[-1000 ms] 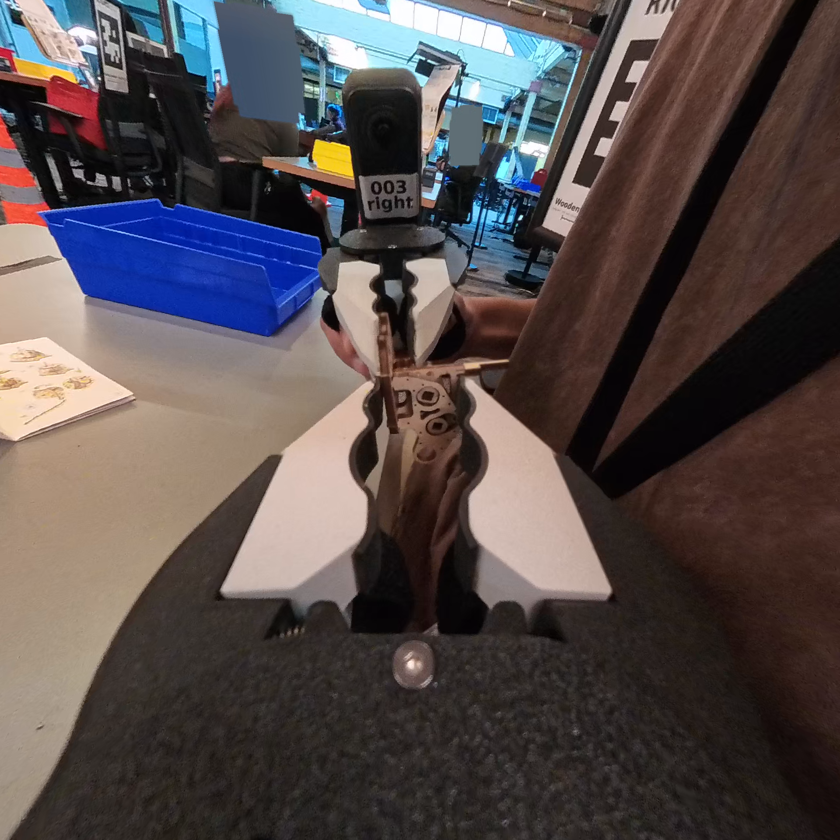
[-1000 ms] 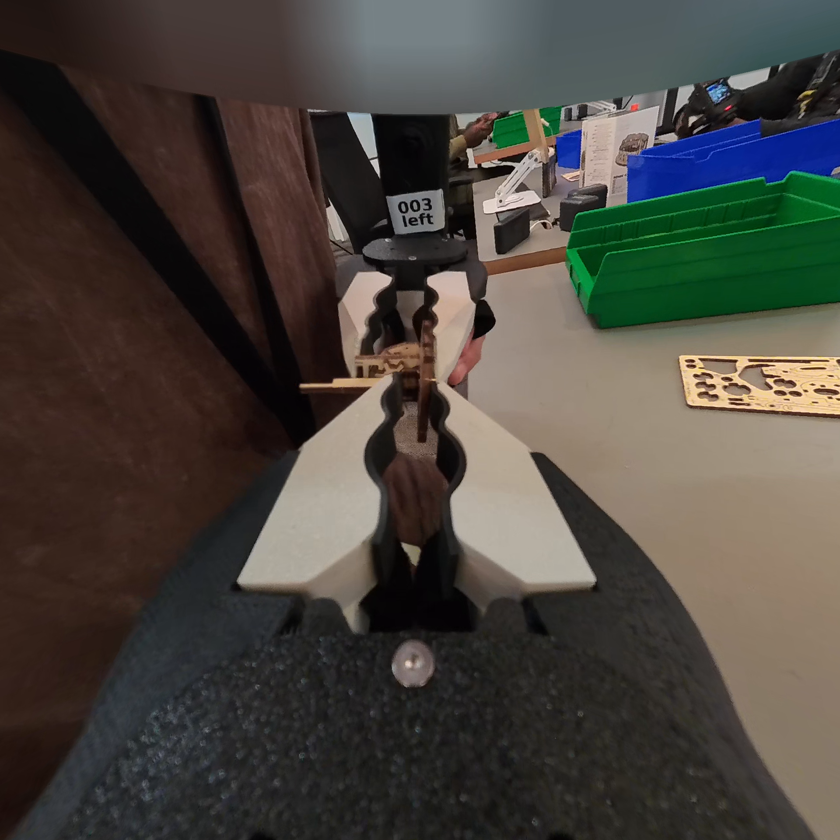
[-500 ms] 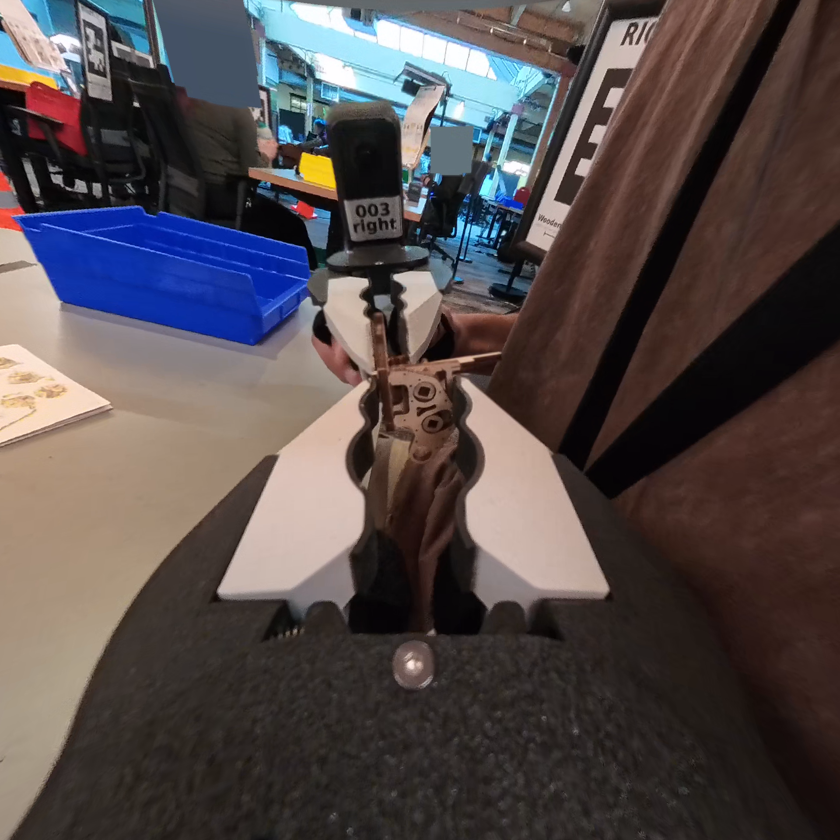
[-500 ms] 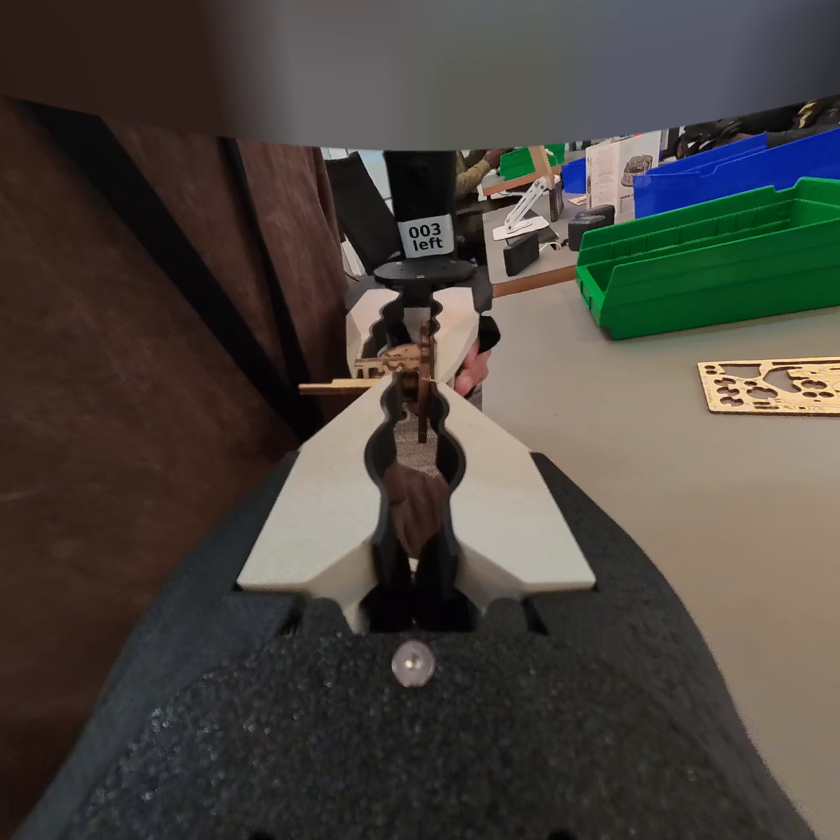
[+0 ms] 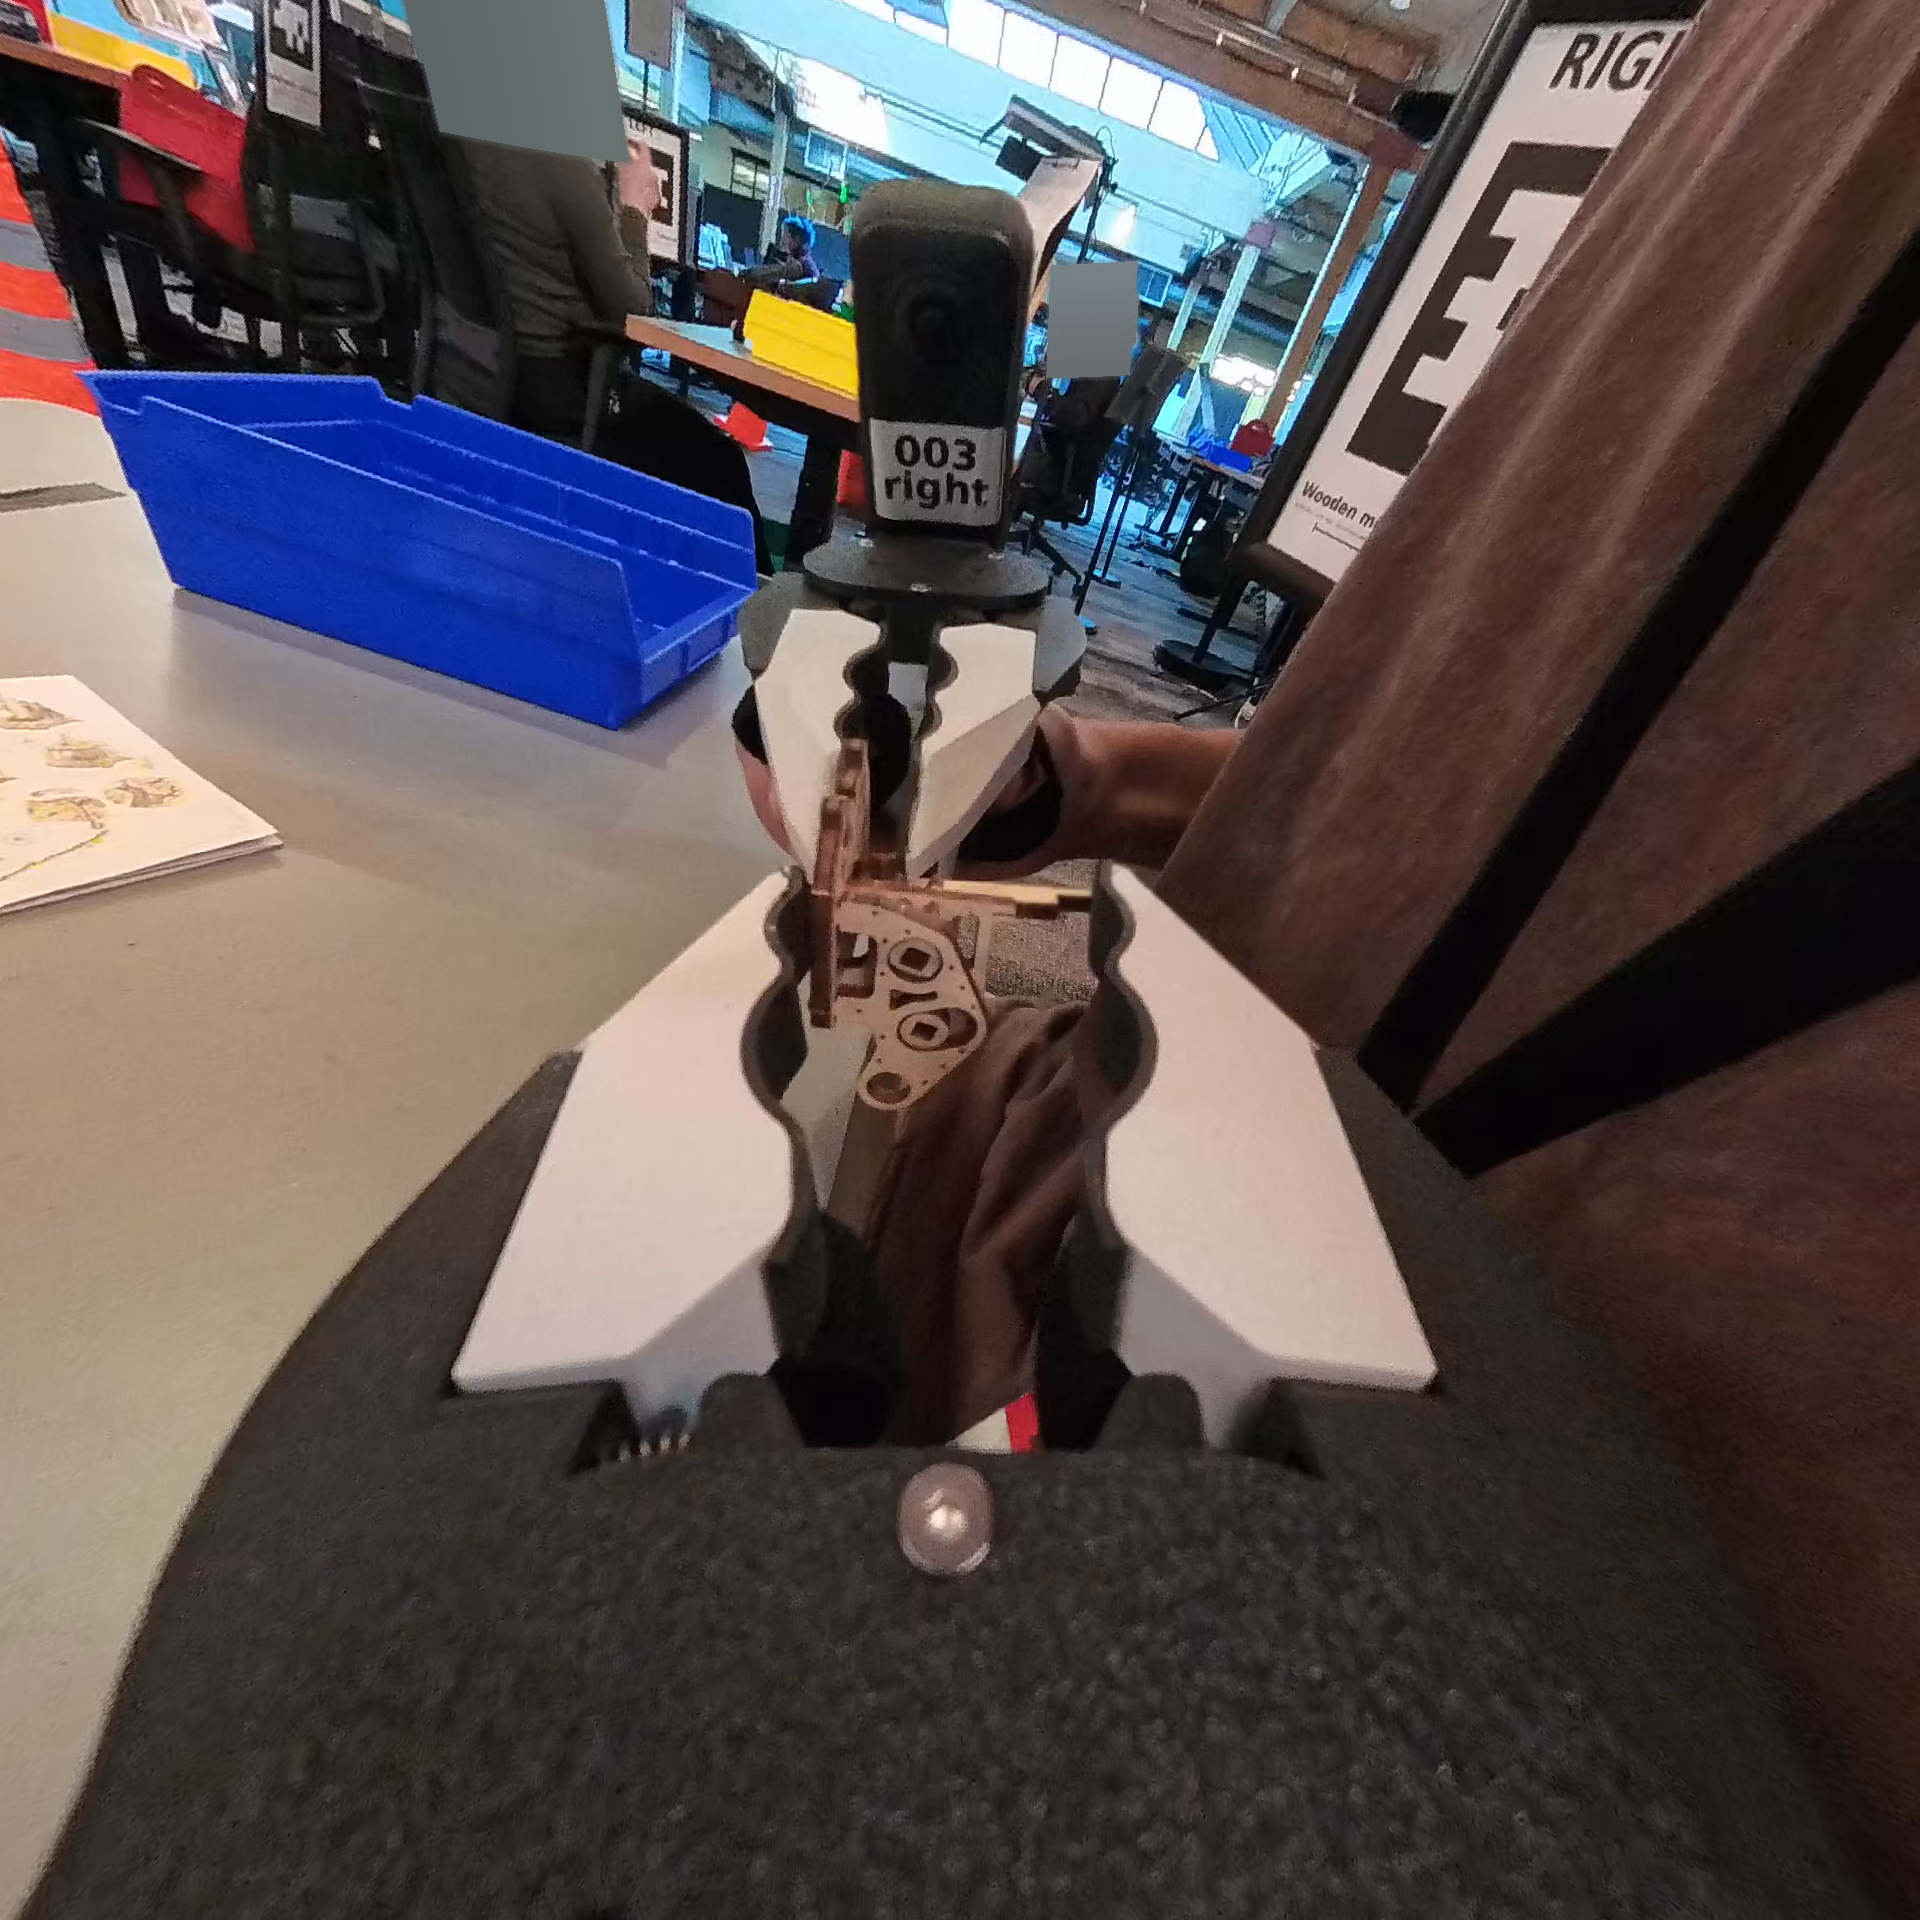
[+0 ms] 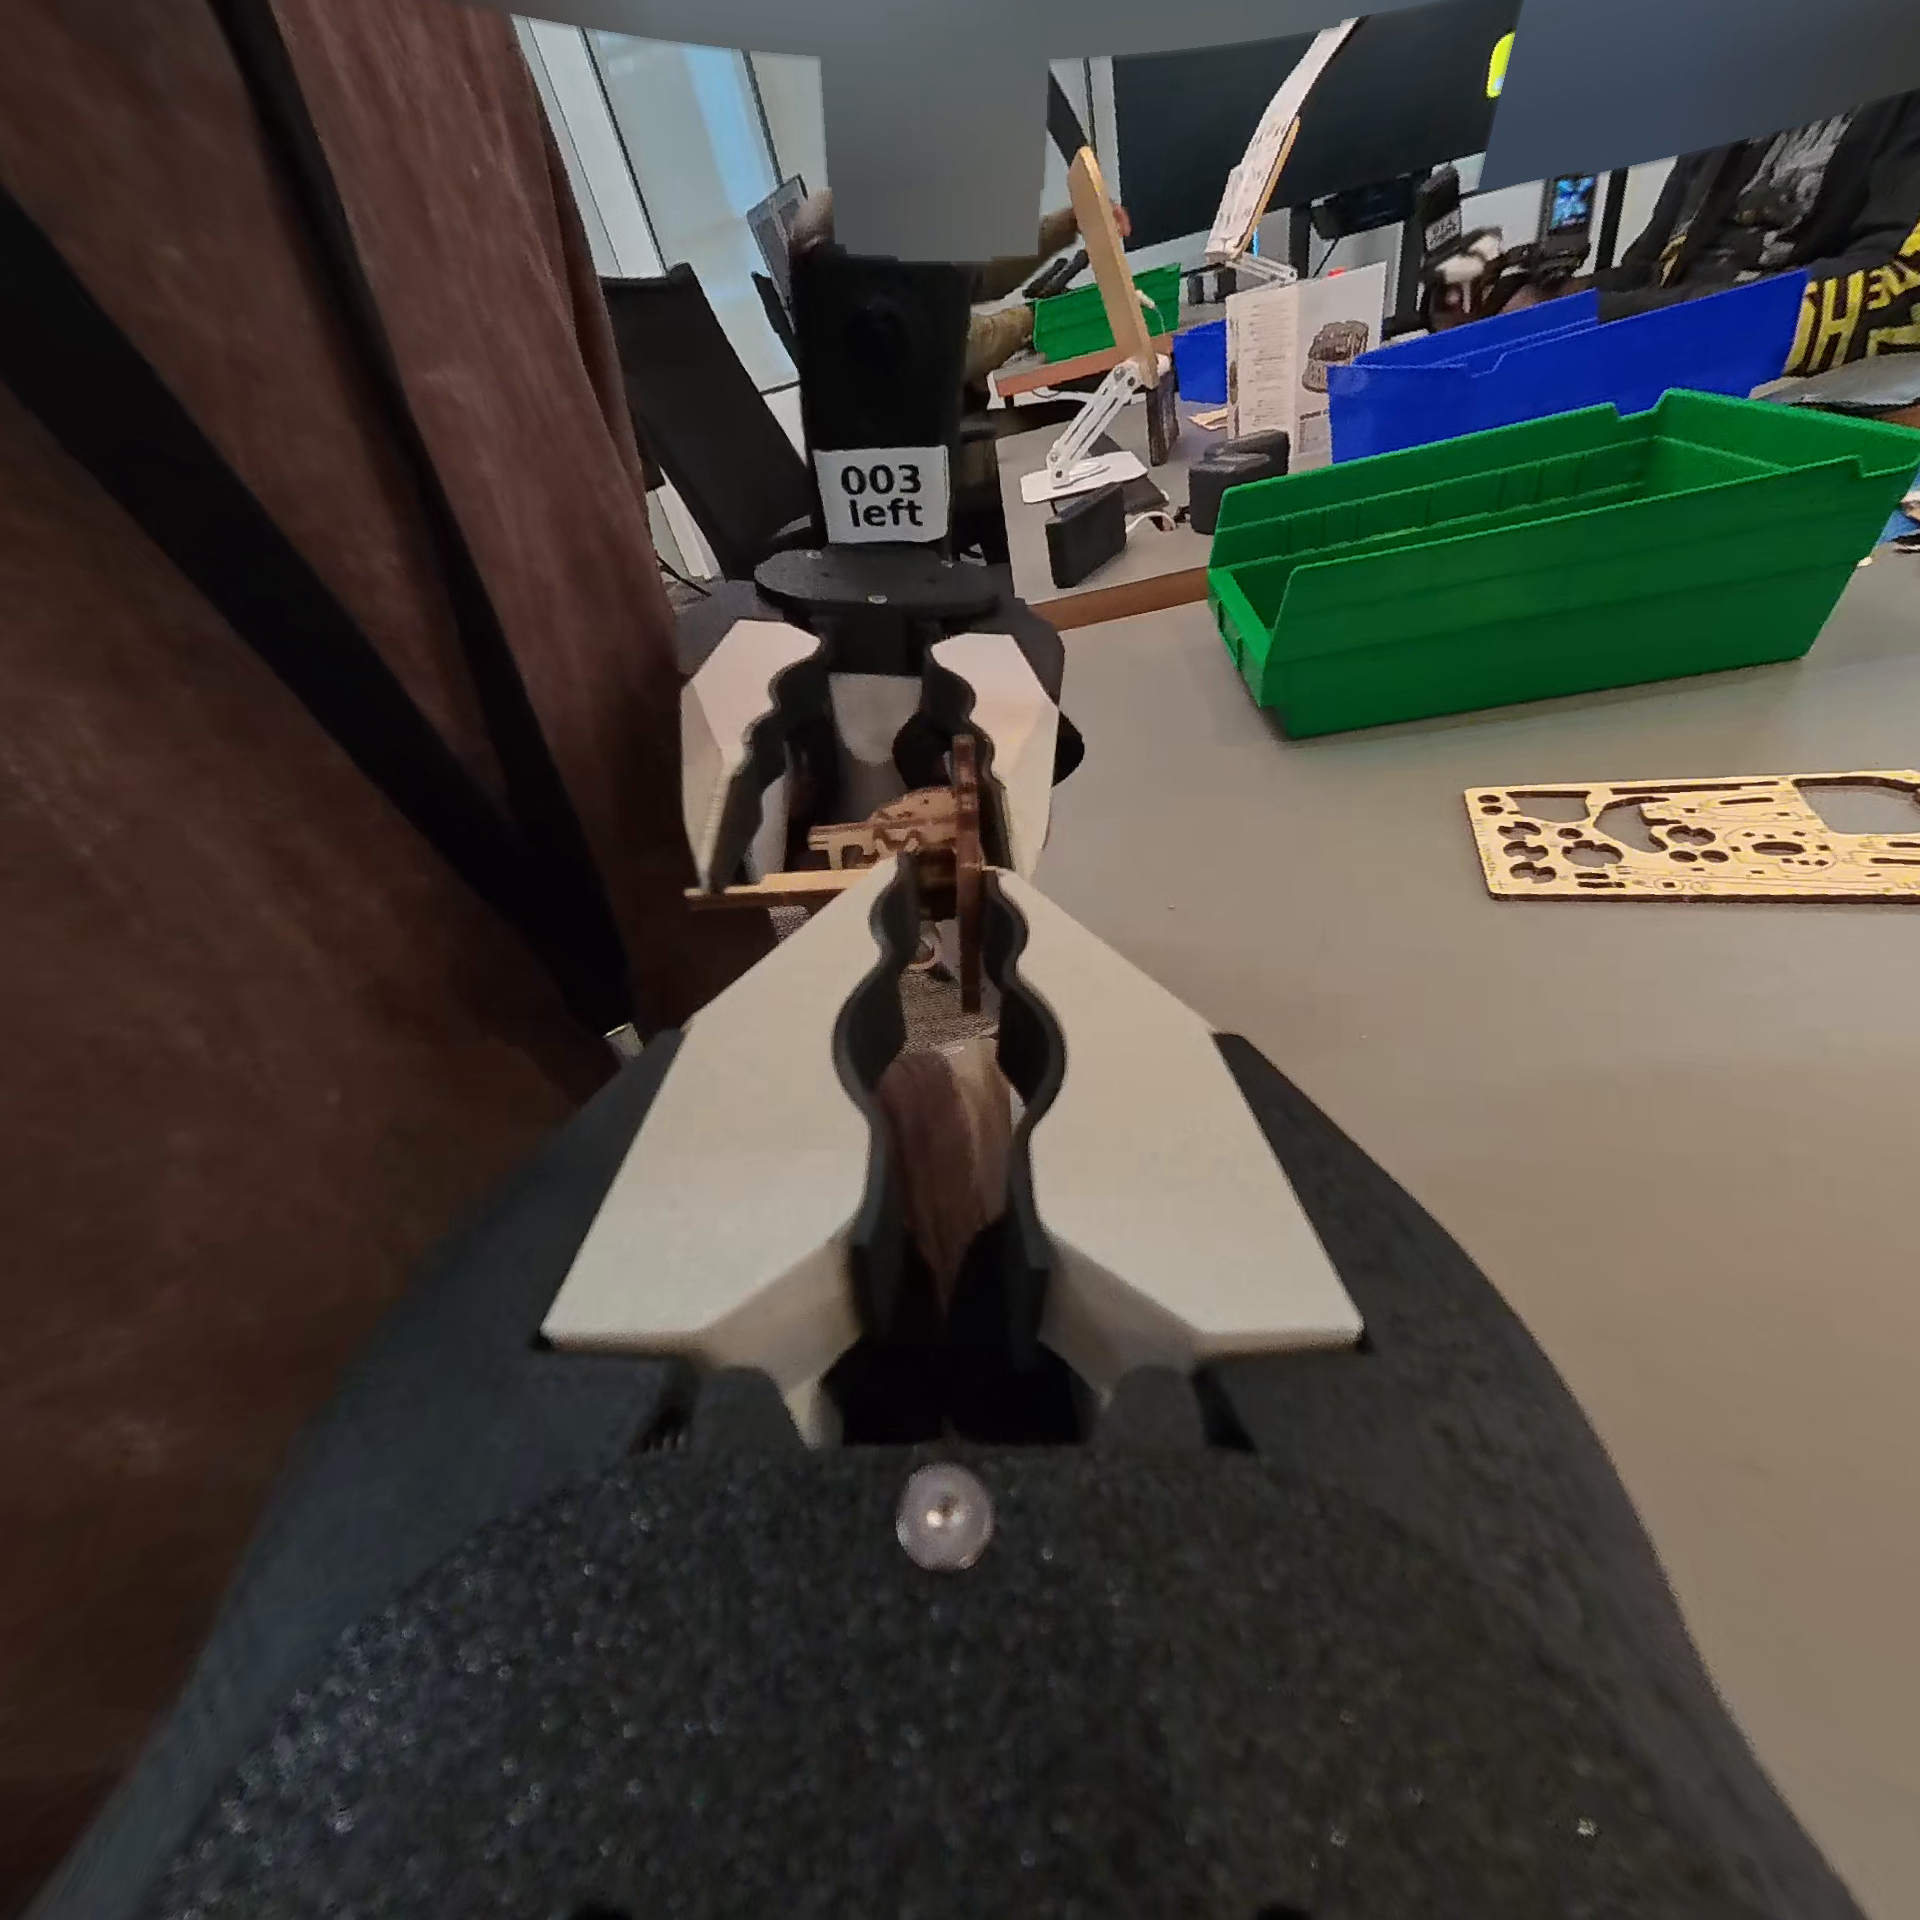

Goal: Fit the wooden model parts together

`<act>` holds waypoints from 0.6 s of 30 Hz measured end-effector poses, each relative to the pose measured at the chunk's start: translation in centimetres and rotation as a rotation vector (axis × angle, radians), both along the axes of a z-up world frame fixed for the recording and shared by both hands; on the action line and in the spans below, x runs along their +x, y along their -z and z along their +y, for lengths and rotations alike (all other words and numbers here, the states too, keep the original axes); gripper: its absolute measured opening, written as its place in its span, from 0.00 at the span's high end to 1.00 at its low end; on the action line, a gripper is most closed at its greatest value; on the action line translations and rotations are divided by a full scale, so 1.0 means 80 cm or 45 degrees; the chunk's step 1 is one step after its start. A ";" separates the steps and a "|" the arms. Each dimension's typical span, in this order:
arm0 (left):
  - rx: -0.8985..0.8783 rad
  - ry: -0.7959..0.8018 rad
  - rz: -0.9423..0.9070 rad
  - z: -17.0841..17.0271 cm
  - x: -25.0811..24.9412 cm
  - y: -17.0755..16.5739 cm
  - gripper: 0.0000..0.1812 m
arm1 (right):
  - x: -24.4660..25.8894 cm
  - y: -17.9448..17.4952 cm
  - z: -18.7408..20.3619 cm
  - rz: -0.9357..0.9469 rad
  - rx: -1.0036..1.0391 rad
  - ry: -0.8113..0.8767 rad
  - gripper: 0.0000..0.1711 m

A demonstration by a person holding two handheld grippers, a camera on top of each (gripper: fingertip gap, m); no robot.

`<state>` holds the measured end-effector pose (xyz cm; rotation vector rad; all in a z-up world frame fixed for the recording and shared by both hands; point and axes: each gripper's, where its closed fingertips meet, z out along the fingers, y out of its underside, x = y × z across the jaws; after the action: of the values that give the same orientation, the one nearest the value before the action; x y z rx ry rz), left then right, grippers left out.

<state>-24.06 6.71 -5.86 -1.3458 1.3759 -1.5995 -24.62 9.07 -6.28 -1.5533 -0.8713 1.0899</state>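
Note:
A small wooden assembly hangs in the air between my two grippers, which face each other tip to tip. It is a flat pale plate with cut-outs [image 5: 914, 997], a thin stick [image 5: 1018, 894] pointing toward the person, and an upright strip [image 5: 844, 800]. My right gripper [image 6: 945, 883] is shut on the upright strip [image 6: 968, 935]; it also shows in the left wrist view [image 5: 878, 842]. My left gripper [image 5: 945, 904] is open, its fingers [image 5: 644, 1195] spread on both sides of the plate. It also shows in the right wrist view [image 6: 868, 862], jaws wide apart.
On the grey table [image 5: 312, 1039] lie a blue bin [image 5: 416, 520] and an instruction booklet [image 5: 94, 790] on one side. A green bin [image 6: 1558, 551] and a punched-out wooden sheet [image 6: 1704, 842] lie on the other. The person's brown clothing with black straps [image 5: 1558, 727] is close beside both grippers. My two grippers' fingertips are within a few centimetres of each other.
My left gripper's fingers have spread apart and let go of the plate. The right gripper still holds the strip. Both grippers stay tip to tip.

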 end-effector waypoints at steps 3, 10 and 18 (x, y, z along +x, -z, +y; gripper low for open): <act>0.028 0.014 -0.003 0.000 -0.003 0.000 0.73 | -0.001 -0.001 -0.001 0.007 -0.001 -0.005 0.93; 0.098 0.020 0.016 -0.001 -0.006 0.004 0.75 | 0.002 -0.001 -0.003 0.014 -0.012 -0.011 0.93; 0.101 -0.012 0.020 0.001 -0.004 0.004 0.76 | 0.000 0.001 -0.003 -0.002 -0.016 -0.003 0.93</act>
<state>-24.34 6.79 -6.19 -1.3186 1.4253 -1.5155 -24.61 8.81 -6.39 -1.5644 -0.8691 1.0979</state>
